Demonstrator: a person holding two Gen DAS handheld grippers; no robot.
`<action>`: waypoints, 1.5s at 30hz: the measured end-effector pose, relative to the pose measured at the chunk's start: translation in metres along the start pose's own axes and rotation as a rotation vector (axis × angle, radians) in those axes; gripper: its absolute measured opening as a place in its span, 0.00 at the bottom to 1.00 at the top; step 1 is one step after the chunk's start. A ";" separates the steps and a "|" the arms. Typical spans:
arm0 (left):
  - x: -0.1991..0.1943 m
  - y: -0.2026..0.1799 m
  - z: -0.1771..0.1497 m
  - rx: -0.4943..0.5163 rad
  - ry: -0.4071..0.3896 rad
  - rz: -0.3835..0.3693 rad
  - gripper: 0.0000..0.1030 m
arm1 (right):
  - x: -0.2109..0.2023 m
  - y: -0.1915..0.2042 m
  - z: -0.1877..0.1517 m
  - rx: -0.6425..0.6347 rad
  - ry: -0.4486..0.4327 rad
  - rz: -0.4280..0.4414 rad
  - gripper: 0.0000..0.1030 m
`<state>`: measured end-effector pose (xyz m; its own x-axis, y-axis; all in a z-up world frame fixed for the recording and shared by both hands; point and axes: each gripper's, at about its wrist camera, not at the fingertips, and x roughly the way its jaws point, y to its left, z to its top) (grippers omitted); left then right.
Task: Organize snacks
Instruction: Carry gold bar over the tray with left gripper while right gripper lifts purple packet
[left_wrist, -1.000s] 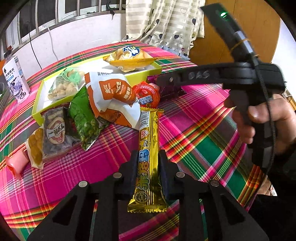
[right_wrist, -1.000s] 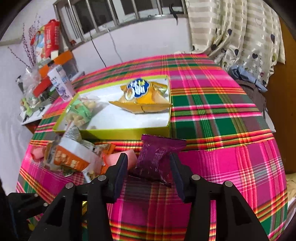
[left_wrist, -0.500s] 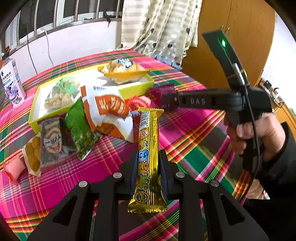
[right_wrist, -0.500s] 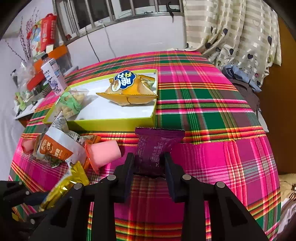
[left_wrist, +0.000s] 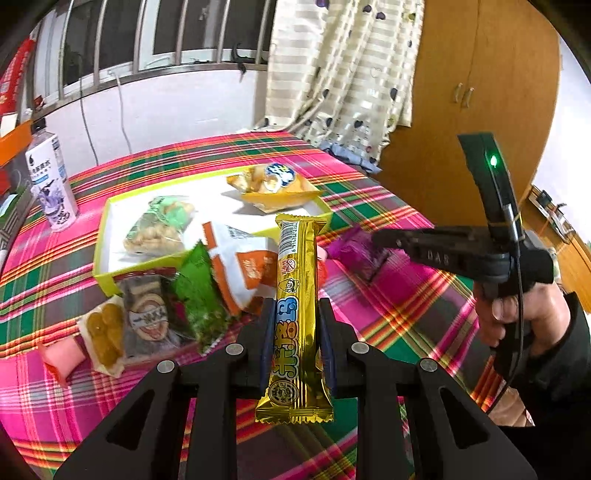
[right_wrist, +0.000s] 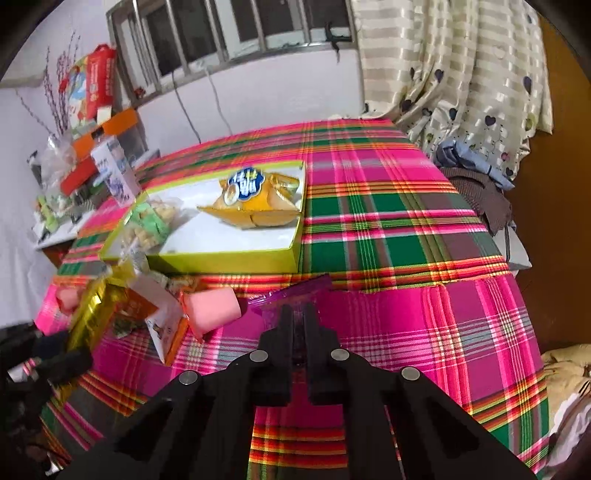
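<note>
L wrist view: my left gripper (left_wrist: 295, 325) is clamped on the long gold foil snack bar (left_wrist: 295, 317), long axis pointing fwd at the shallow yellow-green cardboard tray (left_wrist: 110, 218), just ahead.

R wrist view: my right gripper (right_wrist: 298, 314) pinches the small purple foil packet (right_wrist: 295, 291); tray (right_wrist: 229, 256) ahead-left, nearer this hand.

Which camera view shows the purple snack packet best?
The left wrist view: the purple packet appears from the side, held off the cloth by the right gripper. The right wrist view shows only its top edge; closed fingers hide the rest.
</note>
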<state>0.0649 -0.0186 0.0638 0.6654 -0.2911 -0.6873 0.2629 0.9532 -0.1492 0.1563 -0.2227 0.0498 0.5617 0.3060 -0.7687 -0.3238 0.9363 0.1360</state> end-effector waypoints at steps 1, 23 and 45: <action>0.000 0.002 0.000 -0.006 -0.001 0.002 0.22 | 0.000 -0.001 -0.001 0.008 0.000 0.001 0.11; -0.007 0.049 0.011 -0.121 -0.033 0.113 0.22 | 0.029 0.011 -0.003 -0.120 0.052 -0.028 0.30; 0.012 0.070 0.032 -0.154 -0.024 0.207 0.22 | -0.007 0.035 0.036 -0.146 -0.087 0.026 0.29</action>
<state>0.1137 0.0421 0.0679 0.7112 -0.0883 -0.6974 0.0109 0.9934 -0.1146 0.1683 -0.1861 0.0822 0.6137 0.3494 -0.7080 -0.4428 0.8948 0.0578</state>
